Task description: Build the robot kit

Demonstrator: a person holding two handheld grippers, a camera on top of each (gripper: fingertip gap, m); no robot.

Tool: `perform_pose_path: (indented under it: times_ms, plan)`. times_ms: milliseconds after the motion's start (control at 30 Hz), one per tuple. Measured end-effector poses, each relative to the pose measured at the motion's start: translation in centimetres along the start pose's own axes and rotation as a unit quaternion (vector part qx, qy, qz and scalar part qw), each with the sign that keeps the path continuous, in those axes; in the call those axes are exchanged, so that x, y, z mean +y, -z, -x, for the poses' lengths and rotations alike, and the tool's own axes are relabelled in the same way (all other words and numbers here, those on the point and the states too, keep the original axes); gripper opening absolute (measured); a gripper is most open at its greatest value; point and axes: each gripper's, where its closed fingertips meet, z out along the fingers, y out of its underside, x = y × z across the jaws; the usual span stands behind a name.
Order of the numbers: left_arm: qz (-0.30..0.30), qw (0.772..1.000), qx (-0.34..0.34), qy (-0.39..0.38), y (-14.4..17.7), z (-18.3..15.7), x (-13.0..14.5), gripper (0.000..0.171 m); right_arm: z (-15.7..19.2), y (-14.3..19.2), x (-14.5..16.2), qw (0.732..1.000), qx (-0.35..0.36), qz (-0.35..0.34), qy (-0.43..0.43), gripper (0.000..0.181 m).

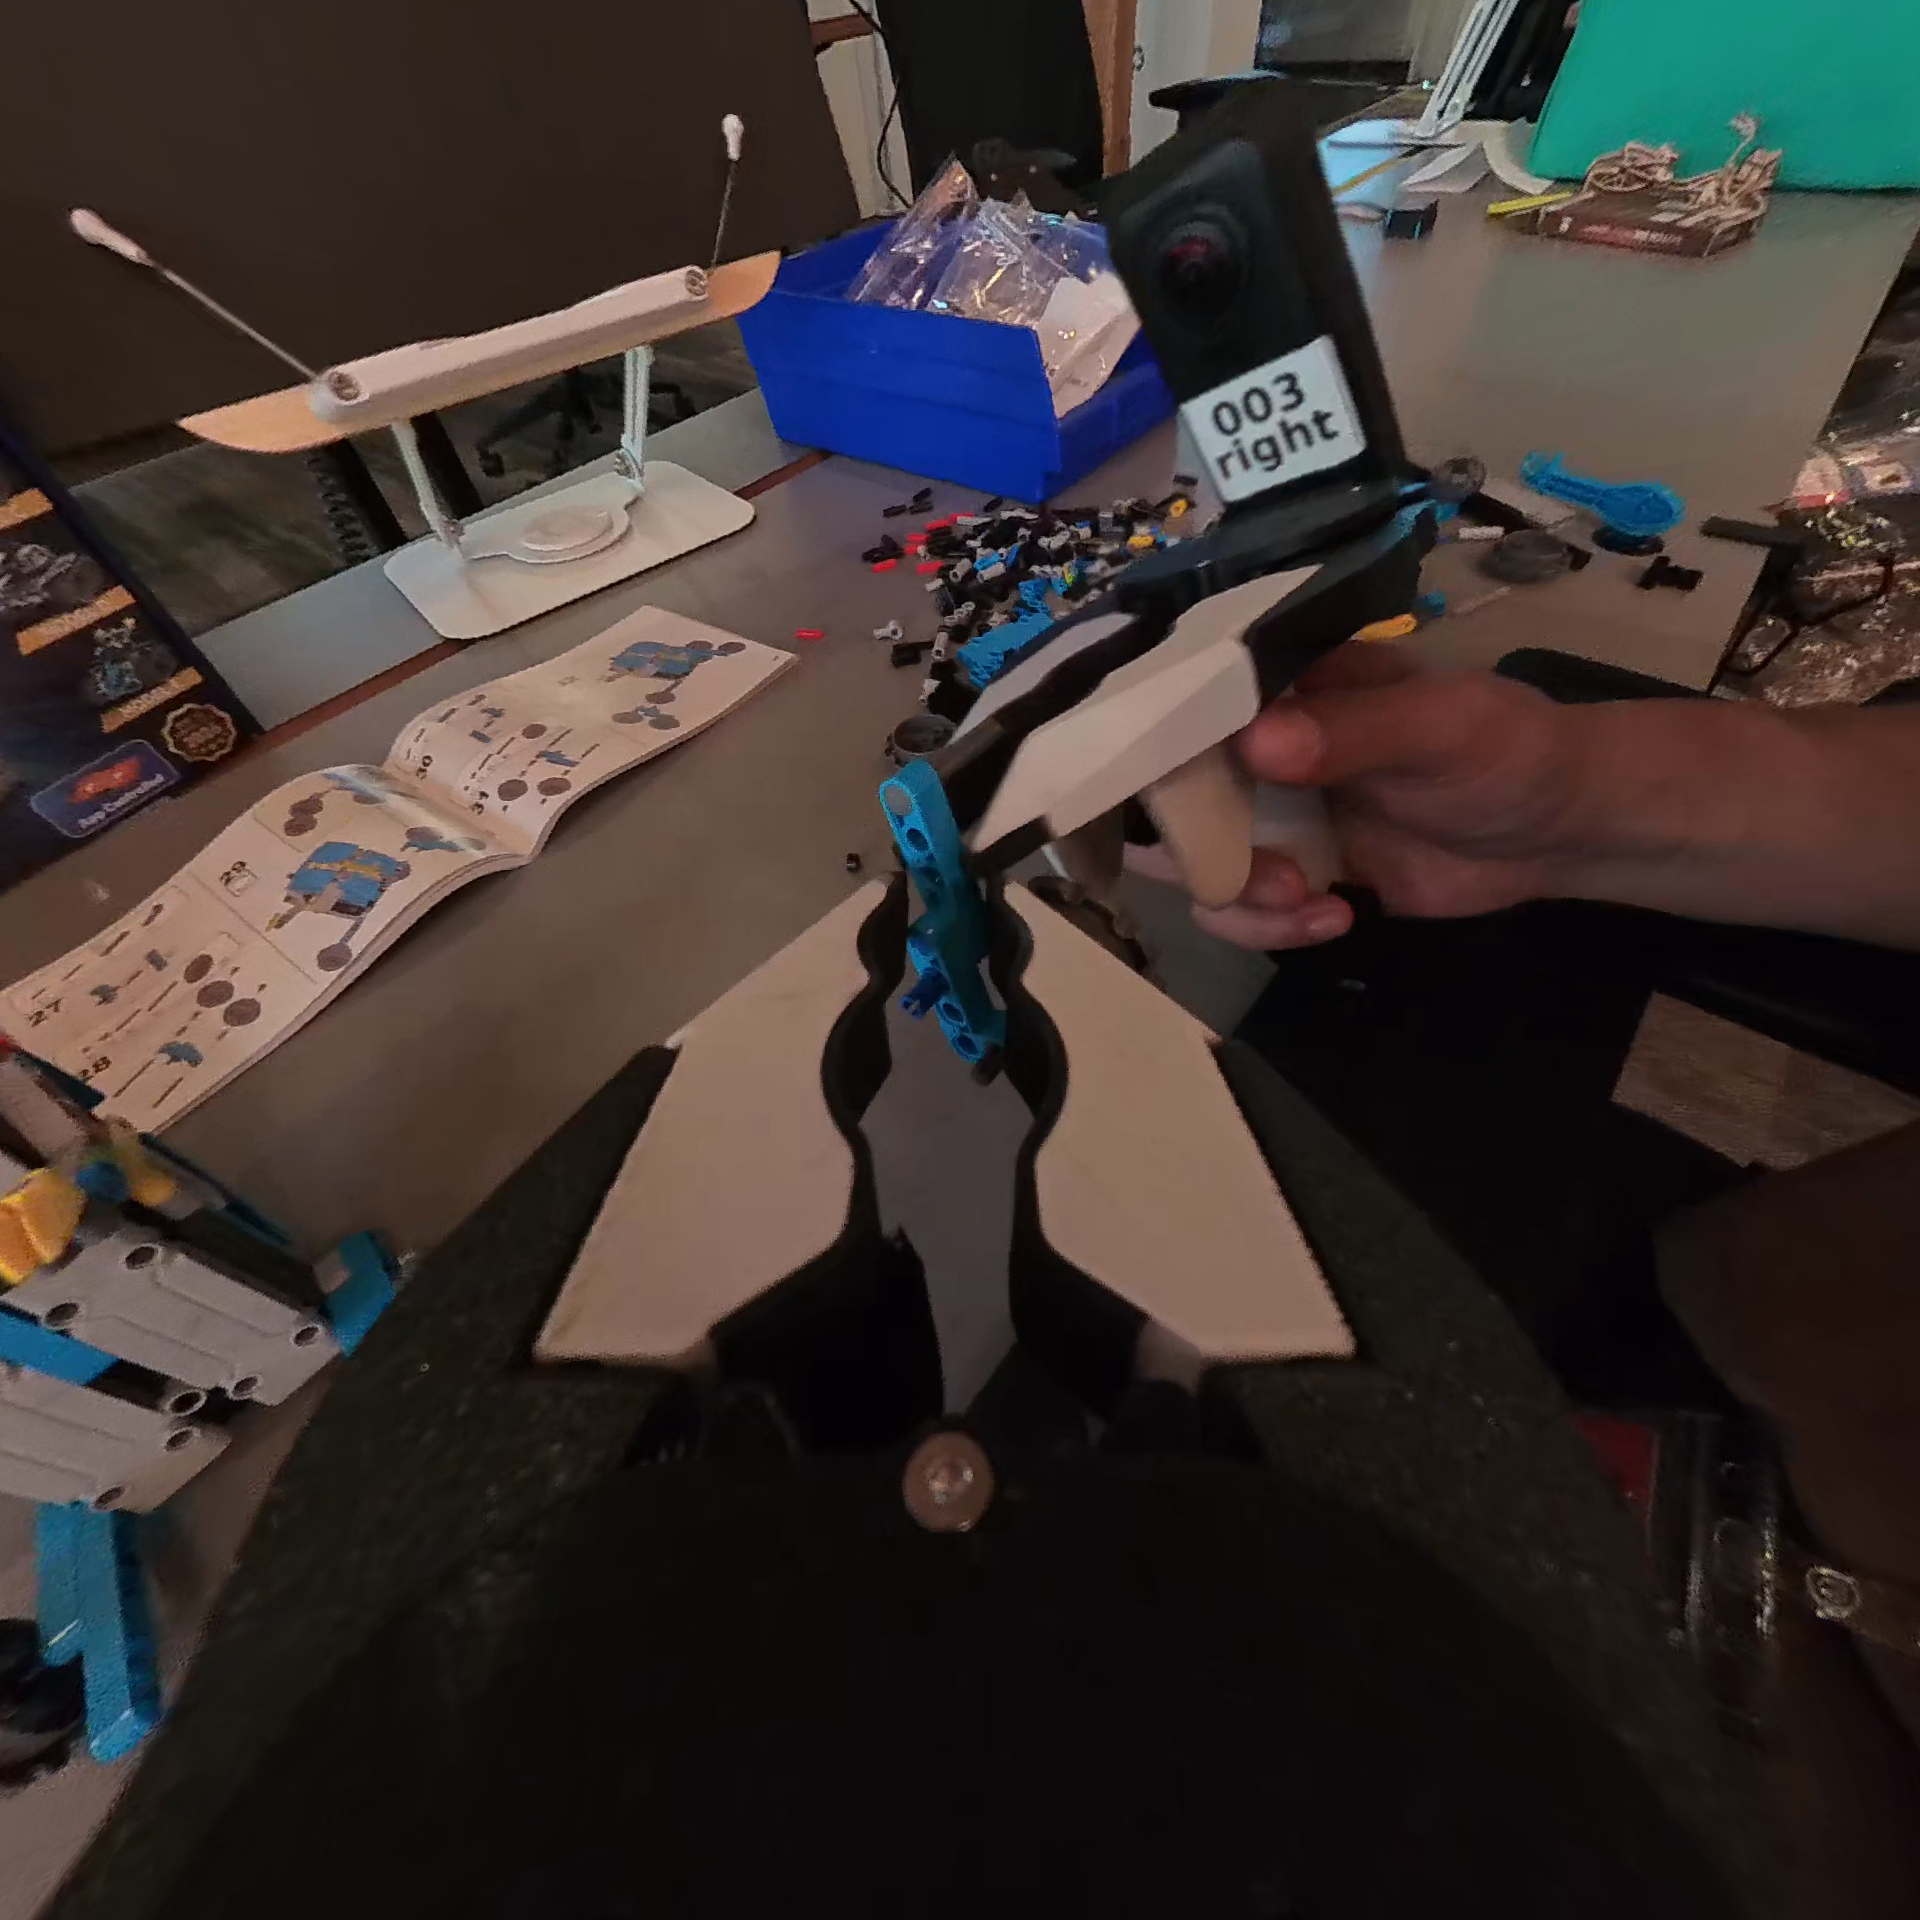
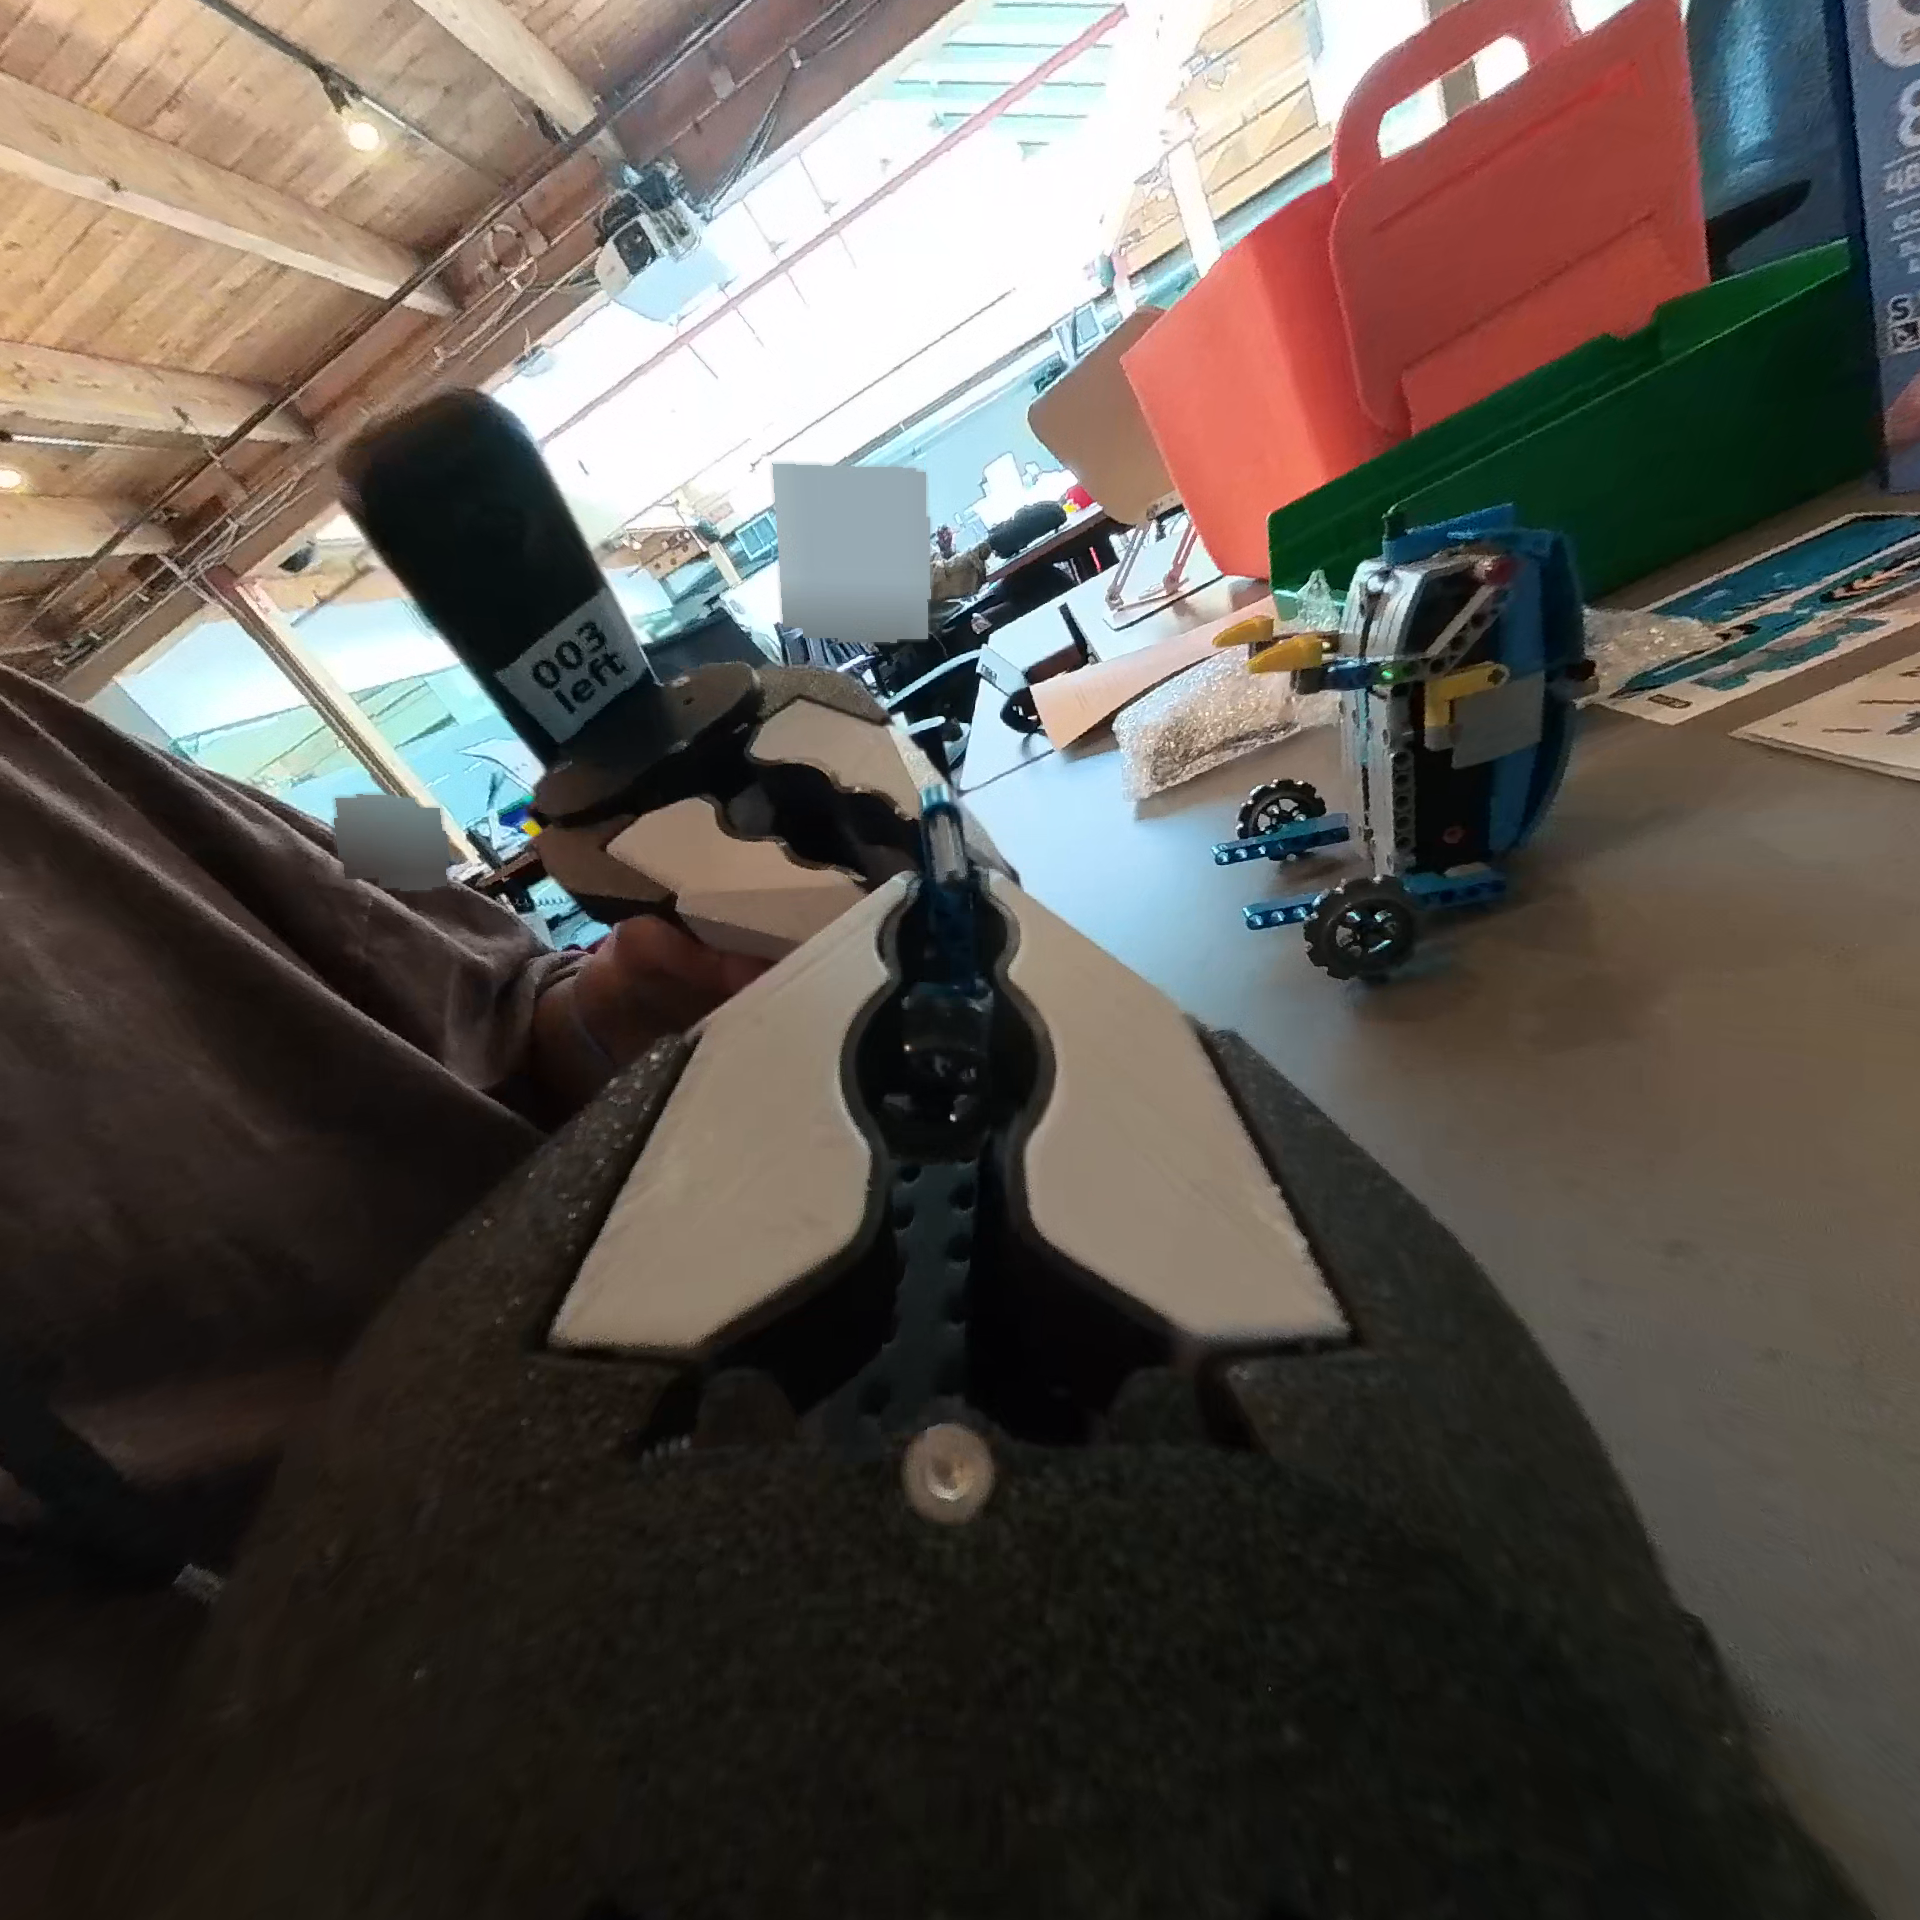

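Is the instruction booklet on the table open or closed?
Open. The instruction booklet lies spread flat on the table, printed pages facing up, left of the left claw.

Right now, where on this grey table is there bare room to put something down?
Bare grey tabletop lies between the open instruction booklet and the two grippers' tips; another stretch lies in front of the blue wheeled brick robot. It is crowded around the scattered pile of small brick parts beside the blue plastic bin.
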Motion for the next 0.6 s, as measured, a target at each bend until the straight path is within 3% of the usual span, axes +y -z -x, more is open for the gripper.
perform_pose_path:
  times_ms: [67, 167, 333, 600]
  plan:
    - [-0.007, 1.0, -0.001, 0.015, 0.2, 0.6, 0.0, 0.014, -0.5, 0.5, -0.5, 1.0, 0.015, -0.01, 0.008, 0.03]
    - [-0.038, 0.997, 0.026, 0.057, 0.7, 0.9, -0.6, 0.014, 0.4, 1.2, -1.5, 0.999, -0.011, -0.037, 0.003, 0.028]
    - [-0.077, 0.988, 0.043, 0.125, 1.5, 2.2, -1.3, 0.013, 1.3, -0.3, 1.2, 0.998, -0.038, 0.036, -0.016, 0.057]
    - [-0.068, 0.992, 0.022, 0.106, 0.8, 1.9, -1.2, 0.015, 0.0, -1.9, 2.4, 0.998, 0.021, 0.054, -0.003, 0.045]
